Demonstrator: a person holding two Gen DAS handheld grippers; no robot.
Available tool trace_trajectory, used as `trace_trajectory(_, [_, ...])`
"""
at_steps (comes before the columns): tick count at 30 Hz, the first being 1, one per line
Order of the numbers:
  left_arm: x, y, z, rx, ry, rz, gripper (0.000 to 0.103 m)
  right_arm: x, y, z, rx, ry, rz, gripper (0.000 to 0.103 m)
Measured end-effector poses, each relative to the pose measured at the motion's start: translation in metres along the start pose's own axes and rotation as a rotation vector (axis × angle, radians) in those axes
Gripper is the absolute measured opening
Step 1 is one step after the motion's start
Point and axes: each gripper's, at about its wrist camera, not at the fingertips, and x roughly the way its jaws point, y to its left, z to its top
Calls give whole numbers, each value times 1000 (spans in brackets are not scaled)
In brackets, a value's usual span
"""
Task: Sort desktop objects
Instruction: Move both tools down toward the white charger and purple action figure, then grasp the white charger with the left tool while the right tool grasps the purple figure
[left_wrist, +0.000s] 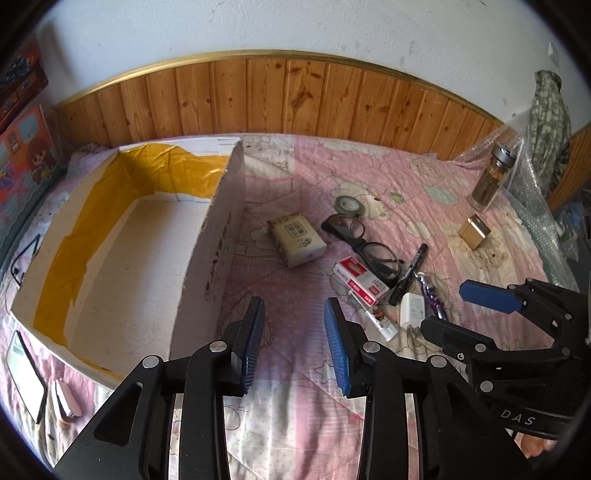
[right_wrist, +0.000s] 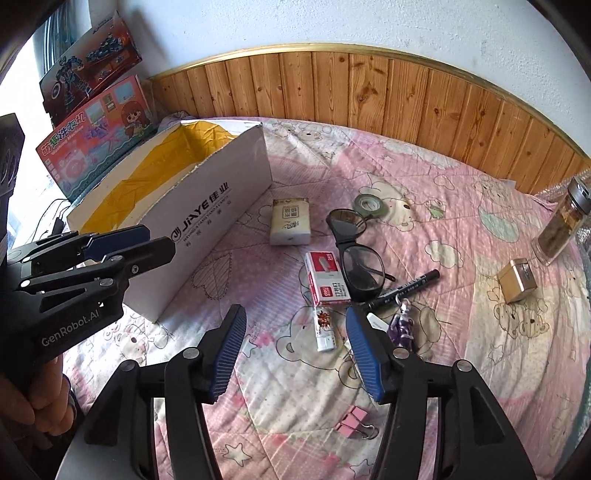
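Note:
Small items lie scattered on a pink quilt: a tissue pack (left_wrist: 297, 240) (right_wrist: 290, 221), black glasses (left_wrist: 364, 243) (right_wrist: 356, 254), a tape roll (left_wrist: 347, 205) (right_wrist: 371, 205), a red staple box (left_wrist: 360, 282) (right_wrist: 327, 280), a black marker (left_wrist: 410, 275) (right_wrist: 406, 290), a white charger (left_wrist: 412, 308) and a purple keychain (right_wrist: 404, 326). A white cardboard box (left_wrist: 207, 258) (right_wrist: 207, 221) lined with yellow tape stands at the left, with nothing showing inside. My left gripper (left_wrist: 294, 310) (right_wrist: 160, 238) hovers open and holds nothing beside the box wall. My right gripper (right_wrist: 295, 317) (left_wrist: 443, 306) is open above a small white tube (right_wrist: 324, 328).
A gold cube (right_wrist: 517, 280) and a glass bottle (right_wrist: 561, 225) stand at the right. Pink binder clips (right_wrist: 354, 419) lie near my right fingers. A phone (left_wrist: 26, 376) lies left of the box. Toy boxes (right_wrist: 96, 133) lean against the wall behind it. Wood panelling backs the bed.

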Motion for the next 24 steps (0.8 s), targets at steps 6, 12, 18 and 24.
trace_trajectory(6, [24, -20, -8, 22, 67, -84, 36, 6, -42, -15, 93, 80, -8, 60])
trace_trajectory(12, [46, -35, -12, 3, 133, -168, 37, 22, -97, -44, 230, 180, 27, 60])
trace_trajectory(18, [73, -50, -14, -31, 185, -216, 41, 37, -107, -60, 209, 258, 24, 60])
trace_trajectory(24, [94, -62, -21, -30, 202, -211, 41, 61, -105, -56, 127, 287, 17, 59])
